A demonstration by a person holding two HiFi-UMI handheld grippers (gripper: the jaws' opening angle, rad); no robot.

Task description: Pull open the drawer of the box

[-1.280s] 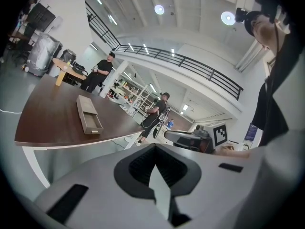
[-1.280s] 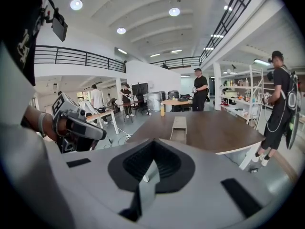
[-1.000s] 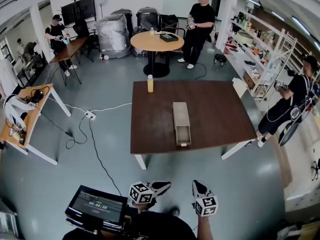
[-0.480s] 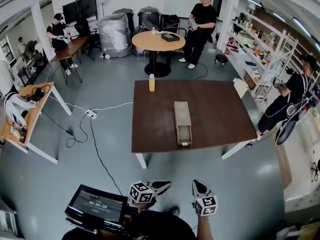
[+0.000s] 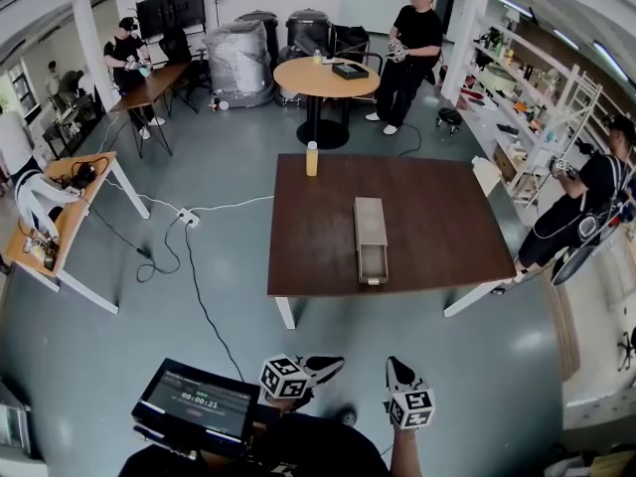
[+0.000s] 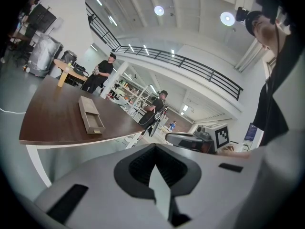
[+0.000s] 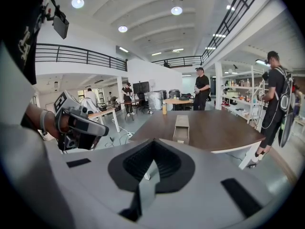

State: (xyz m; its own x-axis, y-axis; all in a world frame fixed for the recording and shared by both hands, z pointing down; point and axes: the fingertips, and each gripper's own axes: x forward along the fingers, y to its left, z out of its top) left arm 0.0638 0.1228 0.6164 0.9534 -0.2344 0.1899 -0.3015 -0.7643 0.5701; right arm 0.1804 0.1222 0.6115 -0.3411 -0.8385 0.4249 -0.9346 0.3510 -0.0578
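A long grey box [image 5: 370,229] lies on the dark brown table [image 5: 318,256], and its drawer [image 5: 373,264] sticks out at the near end. The same box [image 6: 89,112] appears in the left gripper view and, further off, the box [image 7: 182,127] shows in the right gripper view. Both grippers hang well short of the table, above the floor. My left gripper [image 5: 334,365] is shut with nothing in it, its jaws [image 6: 155,175] meeting. My right gripper [image 5: 395,367] is likewise shut and empty [image 7: 152,168].
A yellow bottle [image 5: 312,158] stands at the table's far left corner. A screen with a timer [image 5: 194,402] sits at my lower left. Cables and a power strip [image 5: 184,222] lie on the floor to the left. A person [image 5: 586,202] stands right of the table near shelves.
The head view has shifted slightly, so the table and box sit a little further right in the picture. Neither gripper has moved, and both stay shut.
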